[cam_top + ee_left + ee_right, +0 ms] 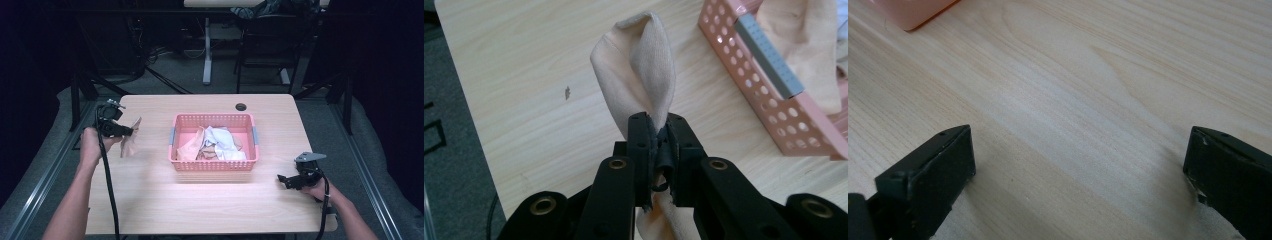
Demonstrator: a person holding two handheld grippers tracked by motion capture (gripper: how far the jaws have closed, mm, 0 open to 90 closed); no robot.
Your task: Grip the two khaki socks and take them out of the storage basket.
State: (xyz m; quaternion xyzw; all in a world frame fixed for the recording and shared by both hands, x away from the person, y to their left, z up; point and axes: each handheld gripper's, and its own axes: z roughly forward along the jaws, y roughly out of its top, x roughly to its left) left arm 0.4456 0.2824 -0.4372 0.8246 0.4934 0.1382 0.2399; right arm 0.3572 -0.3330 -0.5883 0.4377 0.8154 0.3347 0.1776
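Observation:
My left gripper (131,131) is held above the table's left side, shut on a beige cloth (130,140) that hangs from it. In the left gripper view the cloth (639,75) rises folded between the closed jaws of the left gripper (659,125). A pink basket (214,166) stands mid-table with beige and white cloths (217,143) piled inside. My right gripper (281,178) rests low near the table's front right, jaws wide open with nothing between them; the right gripper (1078,160) looks down at bare wood.
The pink basket's wall with a grey handle (769,55) lies right of the held cloth. A basket corner (913,12) sits at the top left of the right gripper view. A round cable hole (241,106) marks the far edge. Chairs and desk legs stand beyond.

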